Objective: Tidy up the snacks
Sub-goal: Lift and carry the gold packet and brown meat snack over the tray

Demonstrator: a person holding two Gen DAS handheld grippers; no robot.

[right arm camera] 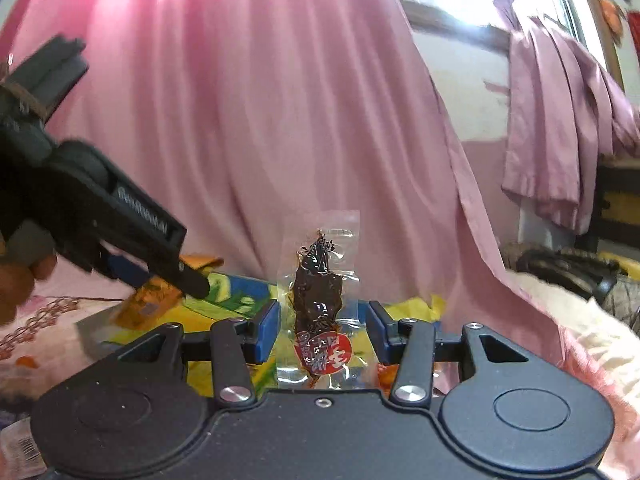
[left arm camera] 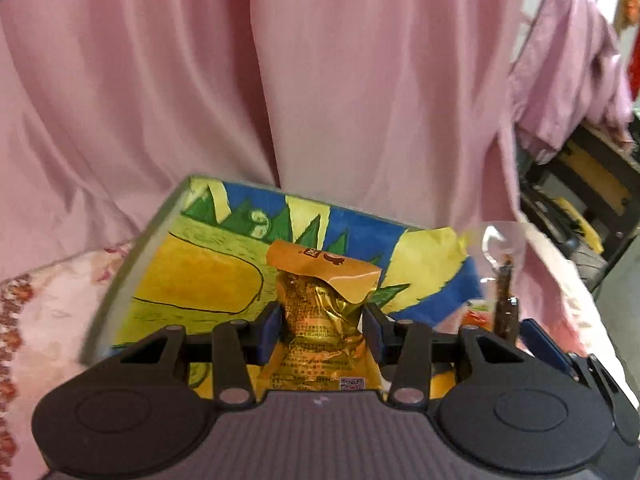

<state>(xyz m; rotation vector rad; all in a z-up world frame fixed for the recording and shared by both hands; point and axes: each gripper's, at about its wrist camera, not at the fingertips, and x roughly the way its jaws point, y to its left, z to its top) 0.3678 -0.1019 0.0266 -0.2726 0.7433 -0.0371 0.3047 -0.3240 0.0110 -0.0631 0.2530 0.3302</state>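
My left gripper point(left arm camera: 323, 330) is shut on an orange-gold snack packet point(left arm camera: 320, 300), held above a box point(left arm camera: 208, 276) with a blue, yellow and green painted lid. My right gripper point(right arm camera: 322, 330) is shut on a clear packet of dark dried meat point(right arm camera: 318, 300) with a red label, also above the box point(right arm camera: 236, 300). In the right wrist view the left gripper point(right arm camera: 168, 280) with its orange packet point(right arm camera: 148, 306) is at the left. In the left wrist view the clear packet point(left arm camera: 505, 280) shows at the right edge.
A pink curtain point(left arm camera: 280, 80) hangs close behind the box. A floral pink cloth point(left arm camera: 40, 320) covers the surface on the left. More pink fabric point(right arm camera: 560, 120) and dark furniture point(left arm camera: 592, 184) stand at the right.
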